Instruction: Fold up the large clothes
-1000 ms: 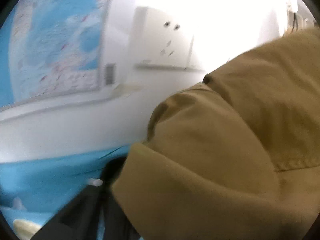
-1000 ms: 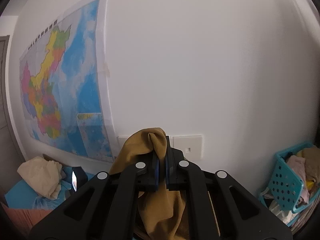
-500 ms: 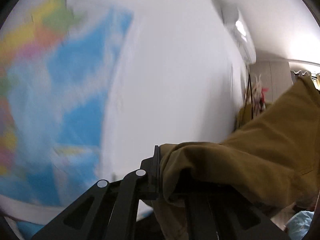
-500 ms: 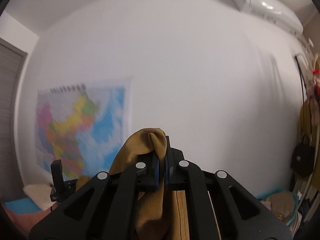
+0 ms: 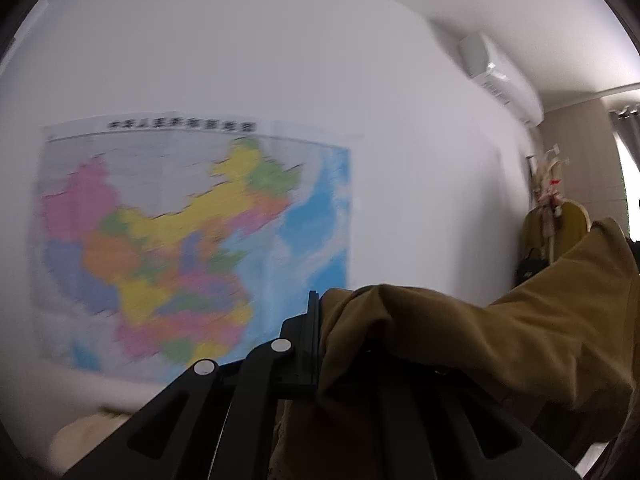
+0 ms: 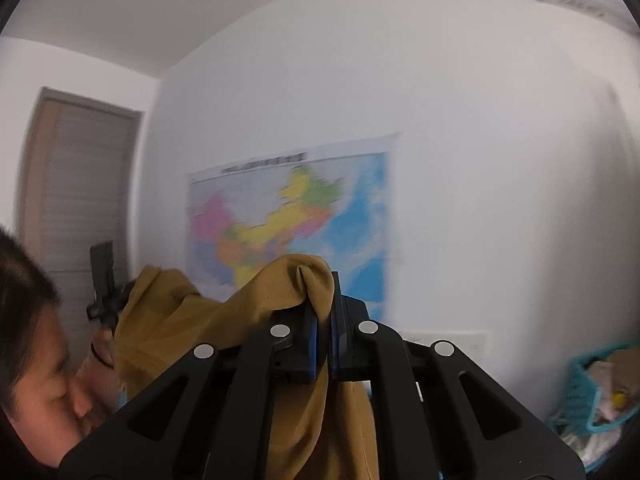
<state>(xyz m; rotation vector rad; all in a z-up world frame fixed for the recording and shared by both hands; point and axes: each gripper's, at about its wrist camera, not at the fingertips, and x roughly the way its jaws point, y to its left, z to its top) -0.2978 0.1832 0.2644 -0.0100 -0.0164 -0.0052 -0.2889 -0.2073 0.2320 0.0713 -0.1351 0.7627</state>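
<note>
Both wrist views sit just behind jaws, facing level at white wall; both share wall map point(image 5: 192, 240) point(image 6: 288, 220) beyond jaws.

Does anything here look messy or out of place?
Mostly no. The mustard garment is bunched where the right tool and left tool pinch it, and the teal basket looks overstuffed with clothes.

Light: soft, even, indoor; daylight glare far right.
Blur: wall map point(image 5: 192, 240) beyond the tongs smeared.
Edges: fisheye-bent, dark-rimmed.
</note>
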